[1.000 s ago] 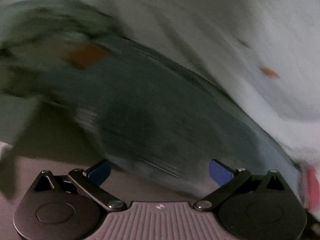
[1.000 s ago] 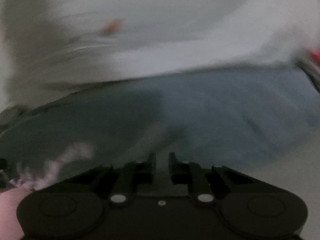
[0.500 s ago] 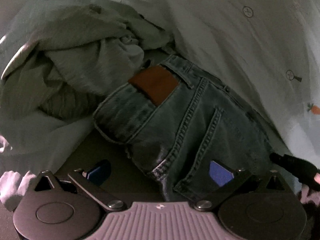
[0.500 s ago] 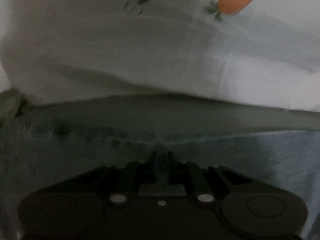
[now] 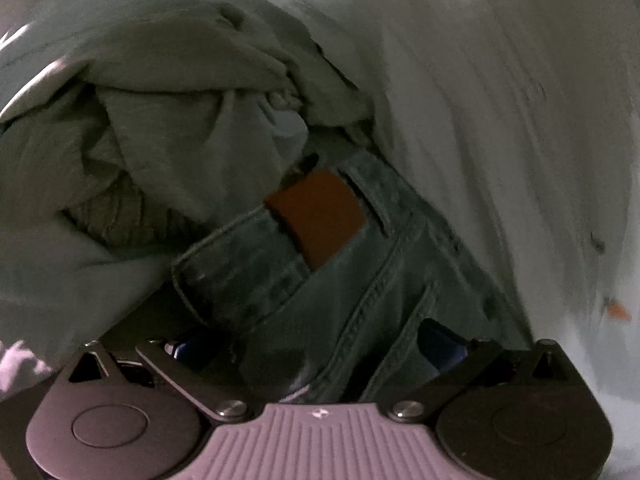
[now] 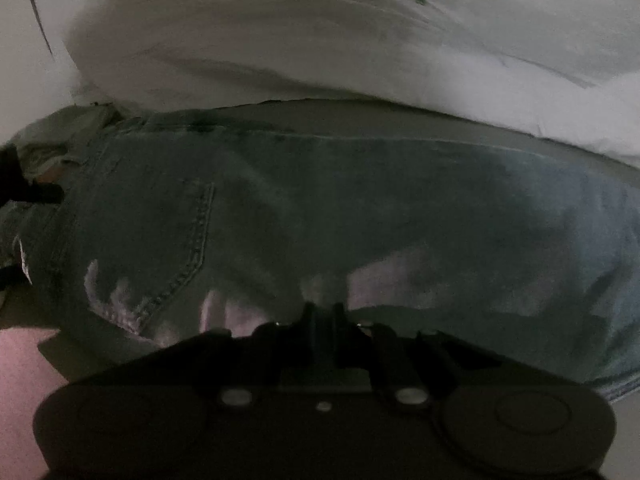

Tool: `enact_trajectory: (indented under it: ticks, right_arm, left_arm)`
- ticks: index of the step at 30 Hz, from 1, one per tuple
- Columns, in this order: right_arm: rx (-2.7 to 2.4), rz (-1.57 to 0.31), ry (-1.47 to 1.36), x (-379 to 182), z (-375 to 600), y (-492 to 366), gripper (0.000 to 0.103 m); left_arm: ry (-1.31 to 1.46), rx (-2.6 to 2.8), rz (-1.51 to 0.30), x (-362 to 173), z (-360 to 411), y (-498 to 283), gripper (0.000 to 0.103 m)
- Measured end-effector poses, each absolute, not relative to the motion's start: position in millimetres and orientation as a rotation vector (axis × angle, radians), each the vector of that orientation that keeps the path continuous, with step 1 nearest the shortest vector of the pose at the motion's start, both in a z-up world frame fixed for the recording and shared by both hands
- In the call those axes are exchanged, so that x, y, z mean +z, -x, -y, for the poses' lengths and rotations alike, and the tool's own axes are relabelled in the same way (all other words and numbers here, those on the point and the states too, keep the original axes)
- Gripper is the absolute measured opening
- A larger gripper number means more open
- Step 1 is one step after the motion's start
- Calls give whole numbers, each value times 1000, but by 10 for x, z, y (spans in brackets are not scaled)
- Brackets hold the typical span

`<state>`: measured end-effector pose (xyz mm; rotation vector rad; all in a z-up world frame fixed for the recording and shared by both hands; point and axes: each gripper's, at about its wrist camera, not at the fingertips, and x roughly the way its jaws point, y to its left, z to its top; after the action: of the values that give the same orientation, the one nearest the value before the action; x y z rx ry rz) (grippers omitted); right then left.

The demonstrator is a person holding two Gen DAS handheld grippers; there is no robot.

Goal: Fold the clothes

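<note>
Faded blue jeans lie flat, their brown leather patch at the waistband. My left gripper is open, its blue pads spread on either side of the jeans' back pocket and waistband corner. In the right wrist view the jeans stretch across the frame, with a back pocket seam at the left. My right gripper is shut, its fingertips pinched together on the near edge of the denim.
A crumpled pale green garment pile sits just beyond the waistband. White bedding with a carrot print bulges along the far side of the jeans and fills the right of the left wrist view. A pale surface shows at near left.
The blur has settled. My left gripper has moved closer to the waistband, so denim now lies between its open fingers. The right gripper stays shut and now shows more of the jeans.
</note>
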<state>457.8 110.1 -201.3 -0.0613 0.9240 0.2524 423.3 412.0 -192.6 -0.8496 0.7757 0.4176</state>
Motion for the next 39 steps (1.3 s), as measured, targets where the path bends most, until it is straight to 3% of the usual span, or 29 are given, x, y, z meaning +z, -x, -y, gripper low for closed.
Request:
enact_trajectory:
  ticks: [1, 2, 3, 5, 8, 12, 19, 26, 28, 30, 35, 39]
  right_arm:
    - [246, -925, 47, -2008, -1100, -4581, 12]
    - [243, -924, 39, -2019, -1097, -4577, 13]
    - [242, -923, 36, -2040, -1093, -4580, 13]
    - [243, -928, 37, -2050, -1087, -4580, 13]
    - [235, -938, -10, -2001, -1006, -4587, 15]
    - [181, -926, -95, -1923, -731, -4485, 23]
    - [-14, -855, -200, -1862, 85, -4036, 25]
    - [-202, -828, -296, -1901, 824, -3704, 25]
    - [-244, -829, -324, -1919, 1017, -3623, 26]
    - [-287, -829, -352, -1936, 1209, -3543, 28]
    - [-394, -829, -421, -1980, 1690, -3342, 42]
    - [-387, -856, -431, -2011, 1839, -3288, 48]
  left_arm:
    - [868, 431, -761, -1926, -4123, -4240, 98]
    - [873, 462, -757, -1913, -4119, -4255, 82]
    - [857, 497, -771, -1886, -4108, -4271, 54]
    - [837, 513, -779, -1842, -4101, -4271, 41]
    - [821, 502, -750, -1730, -4067, -4242, 31]
    - [666, 403, -652, -1353, -3832, -4248, 29]
    - [311, 134, -499, -443, -2934, -4441, 28]
    - [57, -288, -426, 55, -1165, -4637, 30]
    - [0, -399, -464, -41, -606, -4717, 39]
    - [-113, -515, -561, -317, -7, -4881, 91]
    - [-356, -655, -633, -893, 906, -4819, 93]
    - [-262, -676, -644, -869, 626, -4706, 97]
